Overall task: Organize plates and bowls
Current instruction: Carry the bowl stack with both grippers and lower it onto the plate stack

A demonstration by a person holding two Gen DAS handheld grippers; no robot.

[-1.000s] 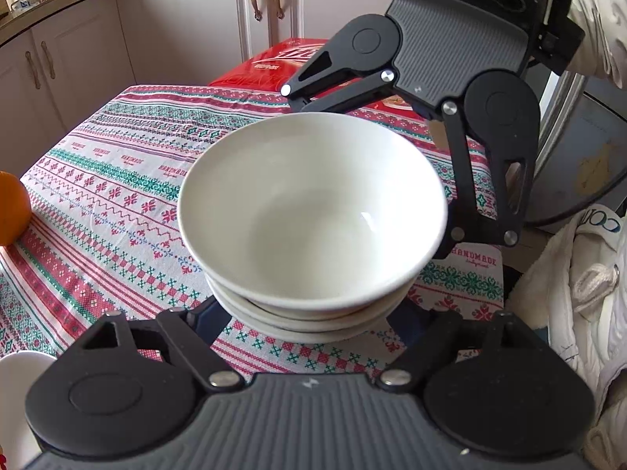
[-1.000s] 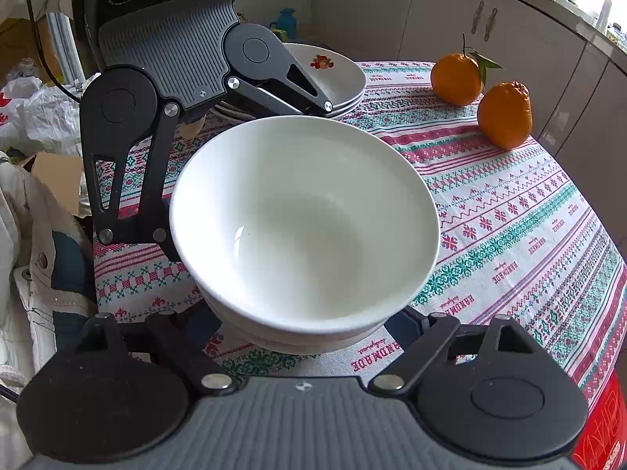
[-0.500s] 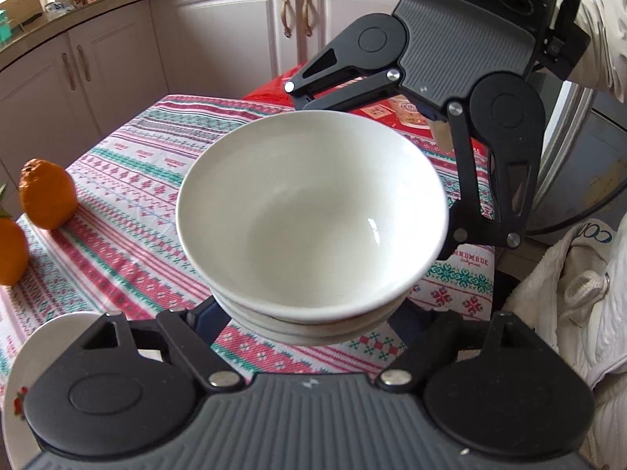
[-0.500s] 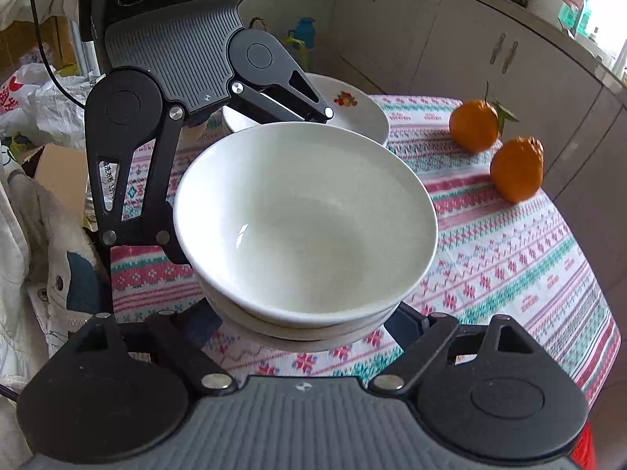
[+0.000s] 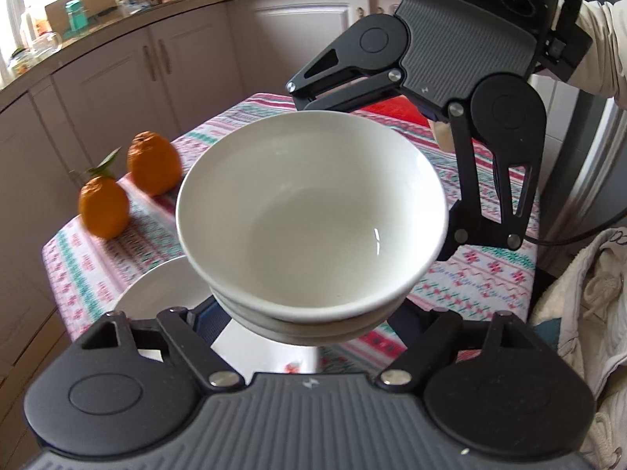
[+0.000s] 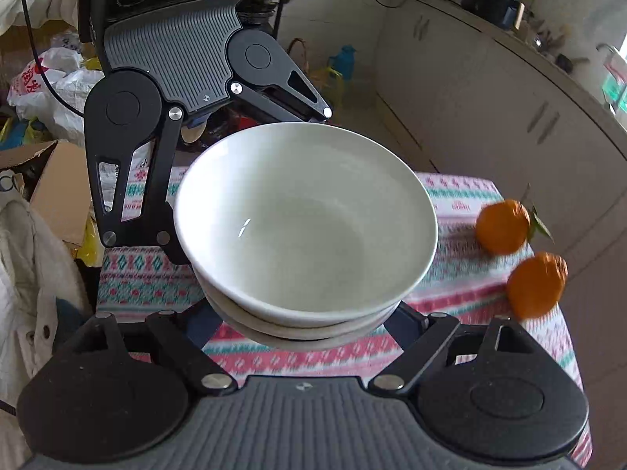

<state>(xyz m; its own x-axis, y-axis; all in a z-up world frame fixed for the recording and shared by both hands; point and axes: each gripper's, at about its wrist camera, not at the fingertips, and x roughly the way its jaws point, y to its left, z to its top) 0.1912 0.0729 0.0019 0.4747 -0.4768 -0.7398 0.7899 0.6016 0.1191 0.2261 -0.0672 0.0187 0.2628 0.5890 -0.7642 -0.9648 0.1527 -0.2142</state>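
A stack of white bowls (image 5: 313, 219) hangs in the air above the table, also seen in the right wrist view (image 6: 305, 227). My left gripper (image 5: 309, 325) holds the stack from one side, its fingertips hidden under the bowls. My right gripper (image 6: 301, 325) holds it from the opposite side, fingertips also hidden. Each gripper shows in the other's view, behind the stack. A white plate (image 5: 164, 290) with a small red motif lies on the table below the stack, to the left in the left wrist view.
Two oranges (image 5: 104, 207) (image 6: 503, 227) sit on the patterned tablecloth (image 5: 490, 274) near a table corner. A red box (image 5: 392, 111) lies at the far end. Cabinets (image 5: 117, 78) stand beyond the table. Bags and a cardboard box (image 6: 51, 180) are on the floor.
Both grippers have carried the bowl stack up and across the table toward the oranges' end. The stack now hangs over the white plate.
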